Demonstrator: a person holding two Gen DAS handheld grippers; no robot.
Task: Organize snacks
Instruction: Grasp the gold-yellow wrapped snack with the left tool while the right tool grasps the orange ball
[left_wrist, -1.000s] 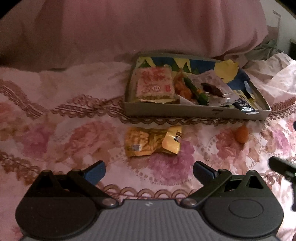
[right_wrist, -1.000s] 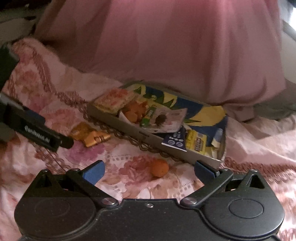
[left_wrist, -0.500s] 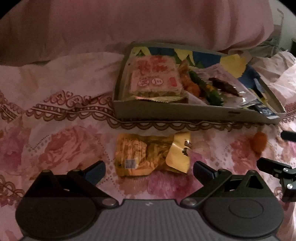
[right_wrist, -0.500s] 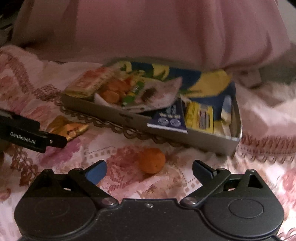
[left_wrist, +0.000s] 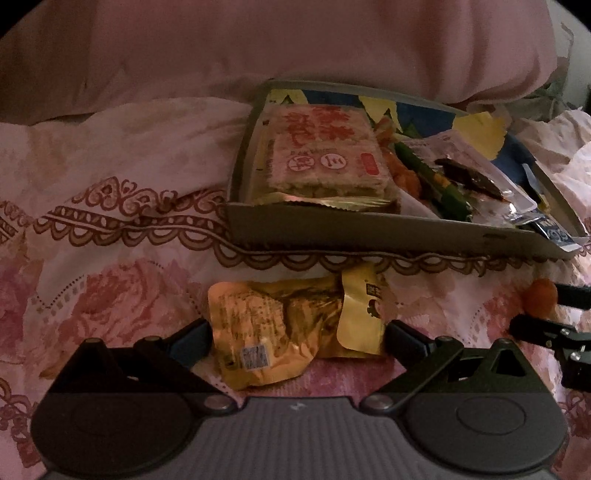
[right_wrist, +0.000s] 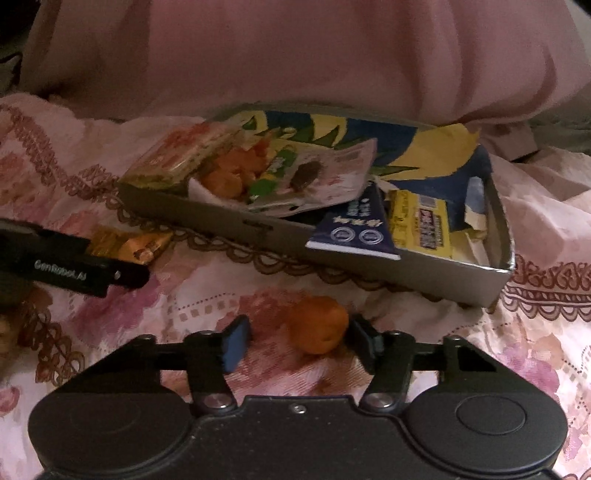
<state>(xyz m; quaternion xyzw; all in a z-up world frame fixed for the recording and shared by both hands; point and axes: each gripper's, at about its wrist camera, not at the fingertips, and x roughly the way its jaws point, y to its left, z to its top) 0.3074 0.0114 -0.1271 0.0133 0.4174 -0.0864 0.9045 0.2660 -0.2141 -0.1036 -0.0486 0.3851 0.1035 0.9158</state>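
A yellow foil snack packet (left_wrist: 291, 325) lies on the floral bedspread, in front of the grey snack box (left_wrist: 332, 232). My left gripper (left_wrist: 299, 338) is open, one finger at each end of the packet, and I cannot tell whether they touch it. A small round orange snack (right_wrist: 317, 325) lies between the closing jaws of my right gripper (right_wrist: 299, 343). The right pad (right_wrist: 364, 343) is at the snack's side, while the left pad (right_wrist: 234, 345) stands apart from it. The left wrist view shows the orange snack (left_wrist: 541, 301) at the far right, between two black fingers (left_wrist: 532, 328).
The snack box (right_wrist: 258, 236) holds a rice cracker pack (right_wrist: 177, 155), orange snacks (right_wrist: 225, 181), a green packet (right_wrist: 273, 173), a blue packet (right_wrist: 354, 229) and a yellow one (right_wrist: 421, 225). A big pink pillow (right_wrist: 295, 55) lies behind it. The left gripper's finger (right_wrist: 74, 262) reaches in at the left.
Both grippers came down and forward onto the bedspread. The yellow packet now lies between the left fingers. The right jaws narrowed around the orange snack.
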